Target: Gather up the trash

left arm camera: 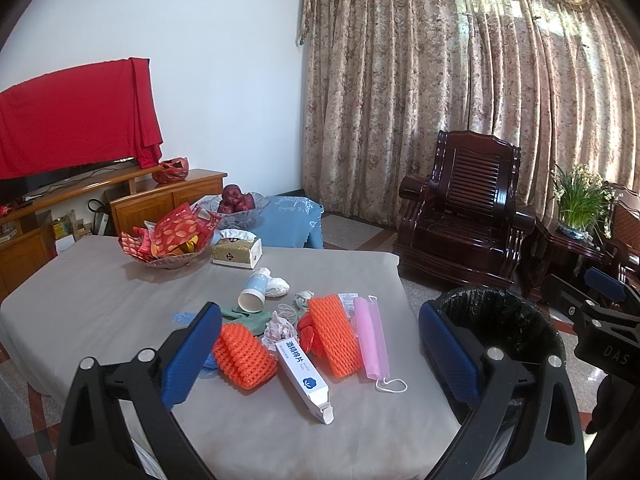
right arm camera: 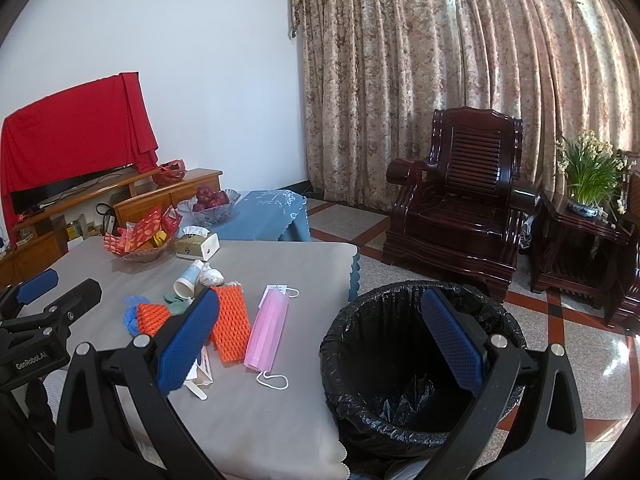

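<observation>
Above the littered table (left arm camera: pixel 100 292), both the left gripper (left arm camera: pixel 320 356) and right gripper (right arm camera: pixel 320 340) gape wide and empty; the nearest trash, seemingly the white carton (left arm camera: pixel 303 376), should be pinched across its narrow width, then carried to the black-lined bin (right arm camera: pixel 420 360) beside the table.

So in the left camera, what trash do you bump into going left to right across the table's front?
Orange foam net → white box → long orange net → pink mask → black-lined trash bin.
</observation>
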`<state>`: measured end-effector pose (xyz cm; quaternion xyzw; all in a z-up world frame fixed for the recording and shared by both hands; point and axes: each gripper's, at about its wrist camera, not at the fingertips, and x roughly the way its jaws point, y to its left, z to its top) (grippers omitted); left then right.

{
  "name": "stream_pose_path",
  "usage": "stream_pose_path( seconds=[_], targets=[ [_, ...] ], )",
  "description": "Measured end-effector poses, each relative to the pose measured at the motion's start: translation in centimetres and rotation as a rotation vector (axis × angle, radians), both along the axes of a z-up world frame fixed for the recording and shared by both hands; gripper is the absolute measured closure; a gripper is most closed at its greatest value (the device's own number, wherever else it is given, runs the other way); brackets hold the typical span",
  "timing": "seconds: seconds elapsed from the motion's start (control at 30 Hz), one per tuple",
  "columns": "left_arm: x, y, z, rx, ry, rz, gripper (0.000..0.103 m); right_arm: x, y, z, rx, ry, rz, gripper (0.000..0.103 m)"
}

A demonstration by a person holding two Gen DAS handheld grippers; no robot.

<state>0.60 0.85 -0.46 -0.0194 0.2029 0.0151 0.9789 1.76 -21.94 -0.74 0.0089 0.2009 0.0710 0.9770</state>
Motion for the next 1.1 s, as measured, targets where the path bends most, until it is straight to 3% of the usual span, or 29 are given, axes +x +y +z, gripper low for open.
stream_pose_path(
  seconds=[1.1],
  targets=[
    [0.4, 0.7, -1.1, -0.002, 0.011, 0.002, 0.006, 0.1, 0.5, -0.9, -0.002, 0.007, 0.002, 0.005]
  ],
)
